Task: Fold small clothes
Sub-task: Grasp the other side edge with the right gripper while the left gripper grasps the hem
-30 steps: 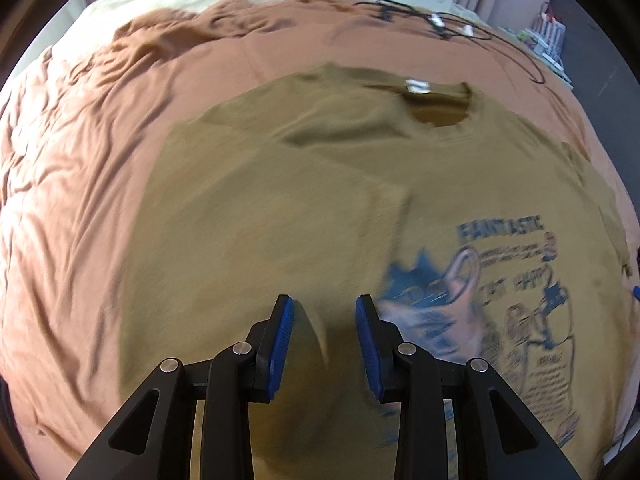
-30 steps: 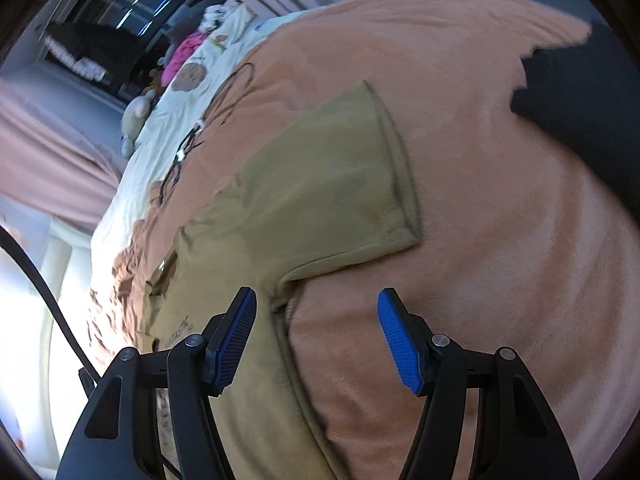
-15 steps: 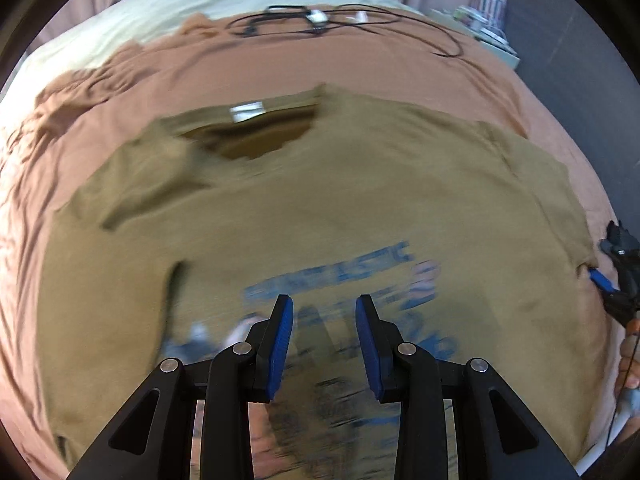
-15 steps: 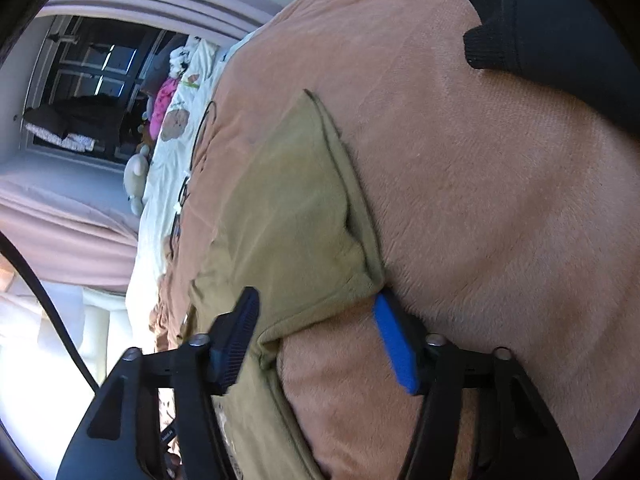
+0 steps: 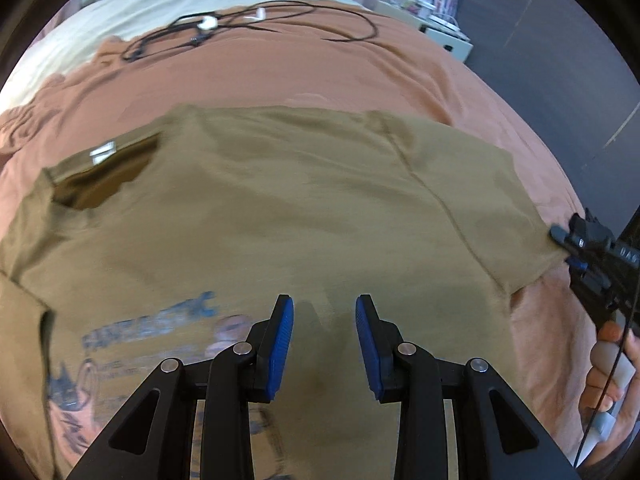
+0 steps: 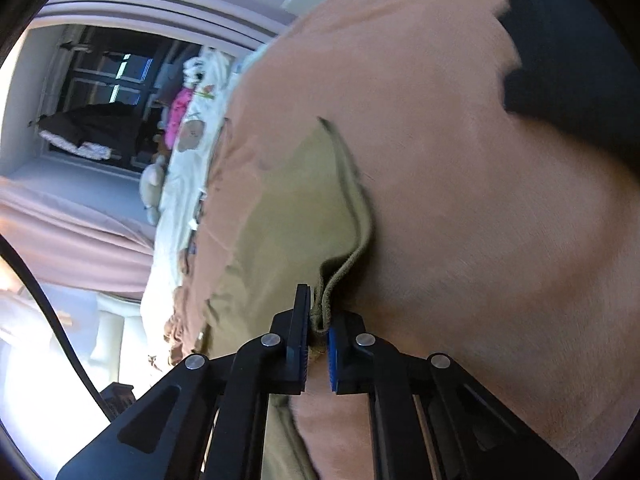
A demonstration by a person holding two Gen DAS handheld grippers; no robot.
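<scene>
An olive T-shirt (image 5: 280,208) with a blue print (image 5: 152,328) lies flat on a brown blanket, its collar (image 5: 100,172) at the left. My left gripper (image 5: 324,304) hovers over the shirt's chest, jaws apart, with nothing between its blue pads. At the right edge of the left wrist view my right gripper (image 5: 568,248) pinches the corner of the shirt's sleeve (image 5: 480,200). The right wrist view shows the same grip up close: the right gripper (image 6: 318,312) is shut on the sleeve (image 6: 304,200), its hem bunched between the pads.
The brown blanket (image 5: 280,64) covers the bed. A black cable with white plugs (image 5: 208,24) lies on it beyond the shirt. A dark garment (image 6: 568,60) lies past the sleeve. A person's hand (image 5: 612,364) holds the right gripper. A white cabinet (image 5: 440,28) stands behind the bed.
My left gripper has swept across the shirt from its left half toward the right sleeve, jaws unchanged. My right gripper's jaws have closed on the sleeve hem.
</scene>
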